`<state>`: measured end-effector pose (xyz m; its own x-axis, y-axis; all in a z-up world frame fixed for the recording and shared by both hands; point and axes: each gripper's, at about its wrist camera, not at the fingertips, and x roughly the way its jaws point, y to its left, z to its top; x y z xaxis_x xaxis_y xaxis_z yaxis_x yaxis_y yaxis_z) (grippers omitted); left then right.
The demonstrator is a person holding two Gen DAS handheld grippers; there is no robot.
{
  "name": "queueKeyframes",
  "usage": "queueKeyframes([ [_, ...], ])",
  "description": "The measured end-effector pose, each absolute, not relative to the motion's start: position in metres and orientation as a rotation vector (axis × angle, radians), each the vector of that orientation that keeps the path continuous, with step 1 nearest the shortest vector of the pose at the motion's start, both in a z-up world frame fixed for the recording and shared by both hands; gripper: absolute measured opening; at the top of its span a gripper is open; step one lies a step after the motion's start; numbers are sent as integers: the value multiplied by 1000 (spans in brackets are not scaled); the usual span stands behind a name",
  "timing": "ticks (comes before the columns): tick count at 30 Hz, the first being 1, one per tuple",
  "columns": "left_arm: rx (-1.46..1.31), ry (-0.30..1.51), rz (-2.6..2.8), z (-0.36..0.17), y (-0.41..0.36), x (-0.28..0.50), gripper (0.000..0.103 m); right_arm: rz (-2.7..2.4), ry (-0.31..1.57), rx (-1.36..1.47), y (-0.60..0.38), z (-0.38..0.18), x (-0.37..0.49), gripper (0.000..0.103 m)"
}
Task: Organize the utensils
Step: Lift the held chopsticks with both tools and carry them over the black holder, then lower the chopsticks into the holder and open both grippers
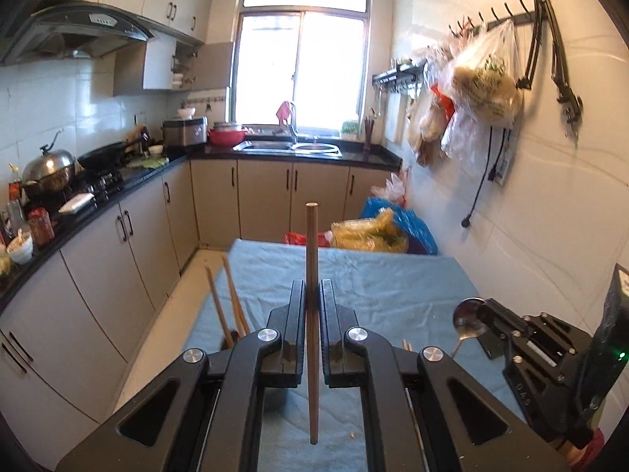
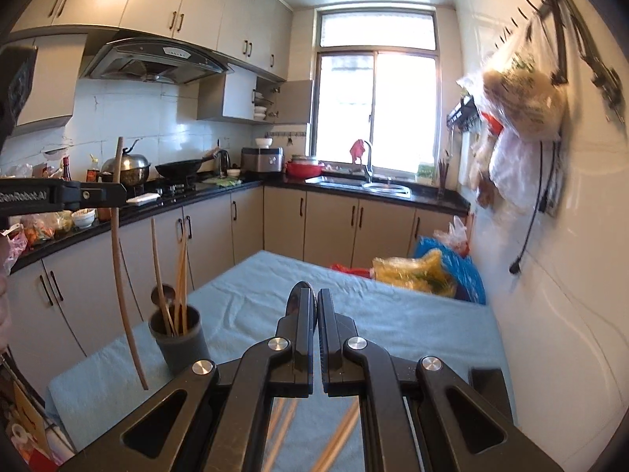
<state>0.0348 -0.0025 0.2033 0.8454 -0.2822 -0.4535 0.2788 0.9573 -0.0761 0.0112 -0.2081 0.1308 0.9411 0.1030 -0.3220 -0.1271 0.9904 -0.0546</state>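
My left gripper (image 1: 313,295) is shut on a wooden chopstick (image 1: 312,314) and holds it upright above the blue cloth; it shows in the right wrist view (image 2: 118,259) left of a dark utensil holder (image 2: 181,340). The holder has chopsticks and a dark spoon in it. My right gripper (image 2: 315,303) is shut on a metal spoon (image 1: 468,316), whose bowl edge shows between the fingertips (image 2: 293,299). Loose chopsticks (image 2: 338,444) lie on the cloth under the right gripper.
The table with the blue cloth (image 1: 393,275) stands against the white wall on the right. Plastic bags (image 1: 377,232) sit beyond its far edge and more hang on wall hooks (image 1: 479,82). The kitchen counter (image 1: 98,200) runs along the left.
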Motion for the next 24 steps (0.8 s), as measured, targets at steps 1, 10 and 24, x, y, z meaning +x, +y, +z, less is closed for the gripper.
queueKeyframes([
  [1,-5,467,-287,209,1,36,6,125,320,-84,-202,134,17,3],
  [10,-32,420,-219,236,32,63,6,146,284,-137,-151,154,67,3],
  [24,-72,483,-158,186,52,124,6,158,318,-247,-88,126,131,3],
])
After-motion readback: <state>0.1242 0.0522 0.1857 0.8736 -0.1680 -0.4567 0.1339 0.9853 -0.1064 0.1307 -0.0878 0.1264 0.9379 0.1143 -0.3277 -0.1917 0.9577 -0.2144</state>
